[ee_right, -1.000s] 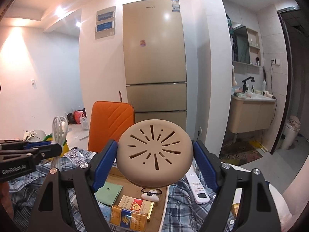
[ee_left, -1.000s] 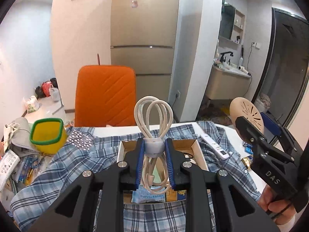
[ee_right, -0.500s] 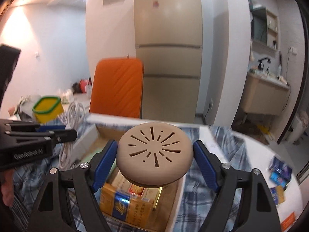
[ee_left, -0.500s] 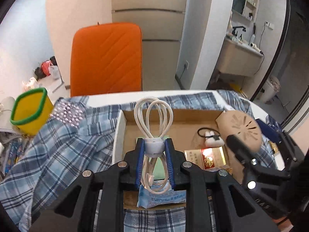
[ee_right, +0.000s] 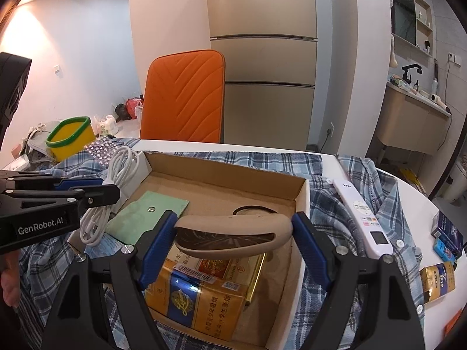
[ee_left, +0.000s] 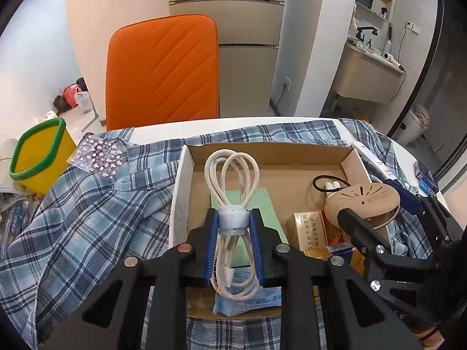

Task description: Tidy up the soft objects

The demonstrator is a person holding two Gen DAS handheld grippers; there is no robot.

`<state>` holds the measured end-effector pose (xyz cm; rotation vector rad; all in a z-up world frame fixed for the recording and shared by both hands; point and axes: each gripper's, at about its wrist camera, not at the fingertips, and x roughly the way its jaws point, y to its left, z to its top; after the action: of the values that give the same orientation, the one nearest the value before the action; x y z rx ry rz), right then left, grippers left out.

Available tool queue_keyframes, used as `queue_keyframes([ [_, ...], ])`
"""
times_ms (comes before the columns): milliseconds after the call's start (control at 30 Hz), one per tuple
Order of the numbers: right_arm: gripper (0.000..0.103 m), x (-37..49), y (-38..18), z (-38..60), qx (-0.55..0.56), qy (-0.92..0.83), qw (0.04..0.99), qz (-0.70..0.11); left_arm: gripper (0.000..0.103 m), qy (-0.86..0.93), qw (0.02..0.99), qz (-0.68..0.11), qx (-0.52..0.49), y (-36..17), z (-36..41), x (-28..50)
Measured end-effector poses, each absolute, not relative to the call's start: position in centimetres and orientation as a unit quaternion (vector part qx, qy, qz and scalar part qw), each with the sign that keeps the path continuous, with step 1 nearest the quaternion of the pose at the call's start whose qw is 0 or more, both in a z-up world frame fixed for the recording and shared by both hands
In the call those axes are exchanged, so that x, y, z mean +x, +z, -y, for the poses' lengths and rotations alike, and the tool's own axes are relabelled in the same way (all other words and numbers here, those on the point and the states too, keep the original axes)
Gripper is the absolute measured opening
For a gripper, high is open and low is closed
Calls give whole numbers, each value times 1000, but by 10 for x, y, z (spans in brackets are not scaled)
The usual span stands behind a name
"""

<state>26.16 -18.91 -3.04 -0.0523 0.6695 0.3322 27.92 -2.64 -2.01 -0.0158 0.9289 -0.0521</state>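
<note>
Left claw [ee_left: 232,243] pinching coiled white cable [ee_left: 232,201], right claw [ee_right: 233,242] gripping beige vented disc [ee_right: 233,234], both hovering directly over cardboard box [ee_left: 271,151].

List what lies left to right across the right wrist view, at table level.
Left gripper with white cable → green card → right gripper holding beige disc → white remote → blue packet.
</note>
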Motion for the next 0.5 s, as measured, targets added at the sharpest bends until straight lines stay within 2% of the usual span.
queue_keyframes([
  [133, 83, 263, -33, 188, -30, 163, 931, -324, 26, -16, 893, -450, 0, -20, 29, 279],
  [167, 84, 262, -32, 188, -32, 161, 934, -319, 40, -13, 894, -449, -4, -20, 28, 279],
  [200, 87, 261, -32, 188, -35, 157, 937, -311, 63, -13, 896, -445, -8, -20, 27, 279],
  [267, 90, 259, -30, 188, -43, 153, 940, -303, 77, -19, 913, -407, -10, -13, 26, 273],
  [500, 91, 254, -16, 197, -32, 147, 948, -282, 77, -11, 939, -343, 17, 13, 33, 254],
])
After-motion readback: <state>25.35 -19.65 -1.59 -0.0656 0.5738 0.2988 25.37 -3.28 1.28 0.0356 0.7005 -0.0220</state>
